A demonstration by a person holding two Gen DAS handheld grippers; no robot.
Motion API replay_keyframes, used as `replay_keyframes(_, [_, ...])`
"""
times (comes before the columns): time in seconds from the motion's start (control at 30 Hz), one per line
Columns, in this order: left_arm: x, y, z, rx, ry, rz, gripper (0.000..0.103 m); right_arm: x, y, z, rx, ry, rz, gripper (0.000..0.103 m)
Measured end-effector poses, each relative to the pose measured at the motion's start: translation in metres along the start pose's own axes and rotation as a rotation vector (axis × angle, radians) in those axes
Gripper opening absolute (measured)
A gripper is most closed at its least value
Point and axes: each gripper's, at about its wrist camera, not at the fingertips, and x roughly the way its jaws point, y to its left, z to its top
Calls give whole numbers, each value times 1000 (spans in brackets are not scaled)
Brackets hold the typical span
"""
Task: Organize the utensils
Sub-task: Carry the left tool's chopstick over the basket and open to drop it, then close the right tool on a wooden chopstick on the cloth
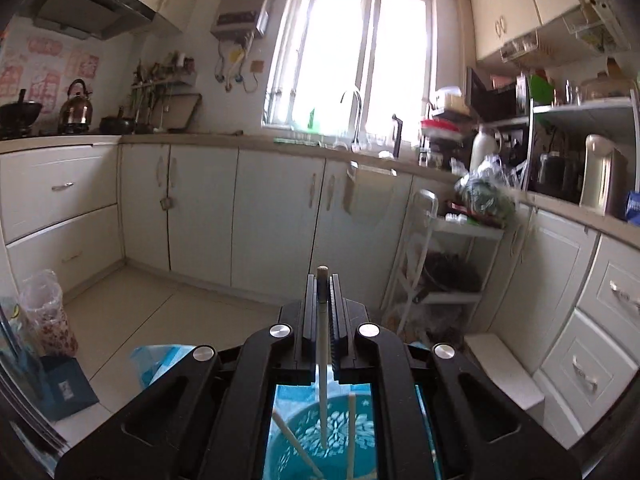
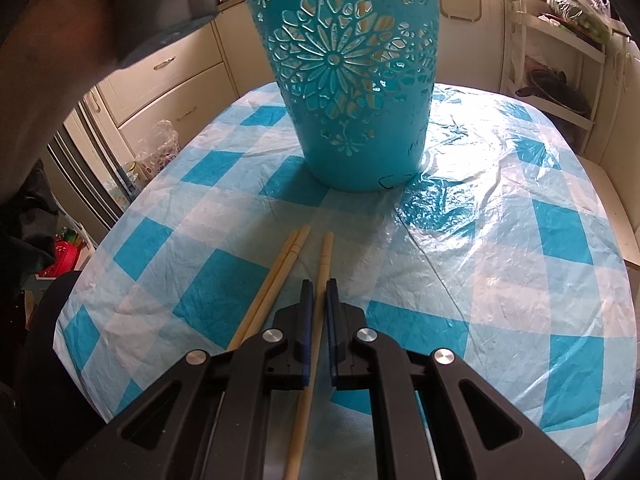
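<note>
One turquoise holder [image 2: 352,80] is counted on the checked cloth. Three chopsticks are seen on the table in the right wrist view: a pair [image 2: 276,276] lying together and a single one [image 2: 320,300]. Over the holder, three more chopsticks are counted in the left wrist view, one pale [image 1: 322,344], two inside [image 1: 351,432].

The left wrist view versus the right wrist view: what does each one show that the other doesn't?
Only the left wrist view shows the window, the kettle and the holder's inside with two chopsticks already in. Only the right wrist view shows the checked tablecloth, two loose chopsticks and the holder's flower-cut outside. Both share the teal holder and black fingers shut on one chopstick each.
</note>
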Motion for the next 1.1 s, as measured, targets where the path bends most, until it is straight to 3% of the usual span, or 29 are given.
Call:
replay_keyframes(0.2, [-6,2,-13,81,108,-2,10,0,-7,2,41,13,39,8])
replay_keyframes(0.33, [-30,22,-24,72,116,30,45,0,-11,4,75,18,59,8])
replay_keyframes(0.47, [-61,52,-47,51,117,55,56,2,-11,6,85,21,52,8])
replay_keyframes(0.77, [-75,116,-113,-31,300,81,59,13,7,20,-11,53,-17,17])
replay_keyframes(1.1, [-87,130,-118,-56,312,61,62,15,3,25,-31,92,-25,17])
